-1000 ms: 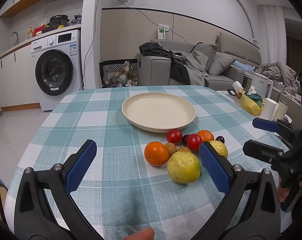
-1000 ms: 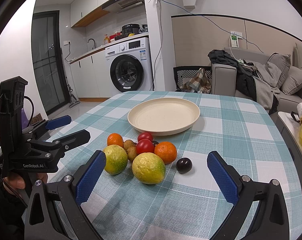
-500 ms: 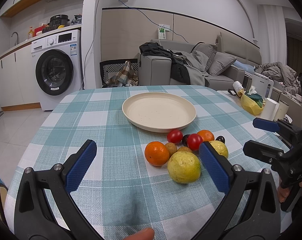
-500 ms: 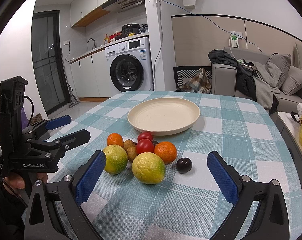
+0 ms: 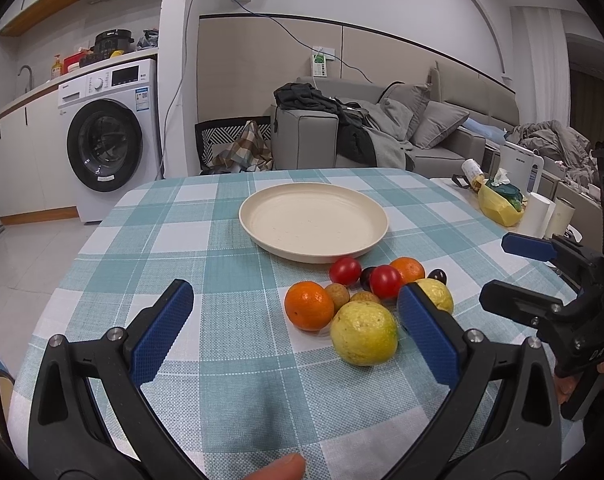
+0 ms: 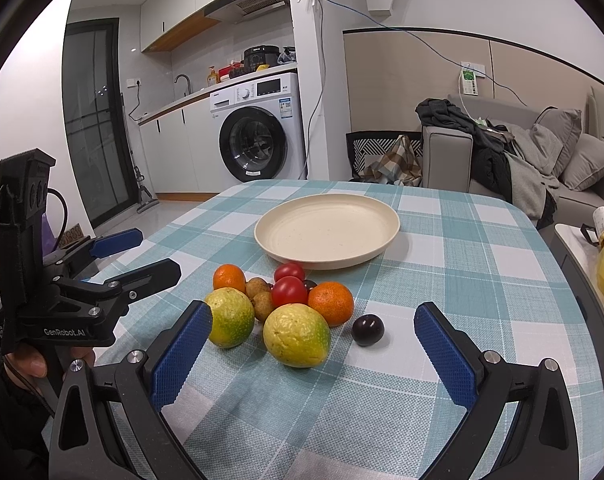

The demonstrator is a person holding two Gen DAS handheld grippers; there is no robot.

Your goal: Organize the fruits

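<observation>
A cream plate [image 5: 313,220] [image 6: 327,232] lies on the checked table with nothing on it. Just in front of it sits a cluster of fruit: two yellow-green citrus [image 6: 296,335] [image 6: 230,317], two oranges [image 5: 309,305] [image 6: 331,303], two red tomatoes [image 6: 289,291], small brown fruits [image 6: 263,306] and a dark plum [image 6: 367,329]. My left gripper [image 5: 294,328] is open, hovering low near the front left of the cluster; its right pad partly hides one citrus. My right gripper [image 6: 311,344] is open, framing the front citrus and the plum from a little way back.
A side table [image 5: 473,200] at the right holds a yellow bag [image 5: 497,206], paper rolls and a white kettle. Beyond the table's far edge stand a grey sofa [image 5: 381,132] and a washing machine [image 5: 110,136].
Both grippers stay open and almost still; the left view has drifted very slightly. The fruit and plate have not moved.
</observation>
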